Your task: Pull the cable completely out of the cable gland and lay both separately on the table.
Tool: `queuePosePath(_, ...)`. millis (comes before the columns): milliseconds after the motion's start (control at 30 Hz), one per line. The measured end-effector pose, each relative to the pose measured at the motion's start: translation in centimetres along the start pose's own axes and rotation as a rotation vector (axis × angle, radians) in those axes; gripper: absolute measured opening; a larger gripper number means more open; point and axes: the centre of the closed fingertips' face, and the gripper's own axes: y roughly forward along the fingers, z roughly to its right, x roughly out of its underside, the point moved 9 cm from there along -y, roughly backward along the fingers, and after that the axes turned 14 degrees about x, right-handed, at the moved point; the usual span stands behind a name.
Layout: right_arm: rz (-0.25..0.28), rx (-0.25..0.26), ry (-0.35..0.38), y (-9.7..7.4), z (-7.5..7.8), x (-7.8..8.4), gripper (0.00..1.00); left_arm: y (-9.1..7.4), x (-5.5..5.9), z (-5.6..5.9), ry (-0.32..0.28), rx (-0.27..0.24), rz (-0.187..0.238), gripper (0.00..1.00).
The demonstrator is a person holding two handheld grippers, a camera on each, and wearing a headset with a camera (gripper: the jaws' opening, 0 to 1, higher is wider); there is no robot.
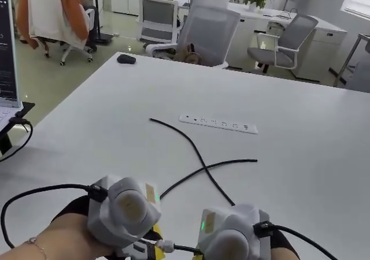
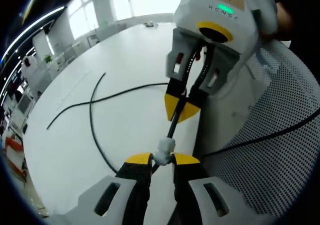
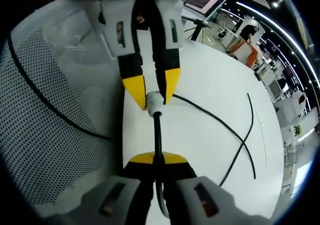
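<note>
**While both grippers grip, the cable sits inside the gland**

As the two grippers face each other at the near edge of the white counter [image 1: 289, 173], the left gripper [image 2: 161, 160] has its jaws narrow, and they clamp the white cable gland [image 2: 164, 147] from both sides. The right gripper [image 3: 156, 158] has its yellow-tipped jaws pressed together on the black cable [image 3: 158, 132], near the gland but not touching it. A short, straight piece of cable runs between the two grippers and goes into the gland, so the cable is not pulled out.

In the head view, both grippers are at the bottom of the picture, and the gland shows as a small white piece between them. Beyond them, two loose lengths of black cable lie flat on the counter and cross each other. One leads toward the left gripper and the other toward the right gripper.

Further away on the counter lies a white power strip [image 1: 218, 123], apart from the cable. A dark computer mouse [image 1: 126, 59] rests near the far corner.
</note>
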Motion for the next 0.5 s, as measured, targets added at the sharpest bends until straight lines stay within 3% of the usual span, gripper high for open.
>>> queuePosePath(67,-0.001,0.005,0.0,-0.1,0.3,0.2,0.01,0.0,0.2,-0.1,0.001,-0.006,-0.008,0.17)
queuePosePath(233,-0.004,0.034,0.078,-0.3,1.6,1.1,0.02,-0.5,0.1,-0.7,-0.026,-0.032,0.014,0.17)
queuePosePath(367,-0.083,0.047,0.119,-0.2,1.9,2.5,0.02,-0.4,0.2,-0.8,-0.031,-0.04,0.004,0.17)
queuePosePath(500,-0.154,0.071,0.114,-0.2,2.2,3.5,0.02,-0.3,0.4,-0.7,-0.022,-0.042,-0.017,0.17)
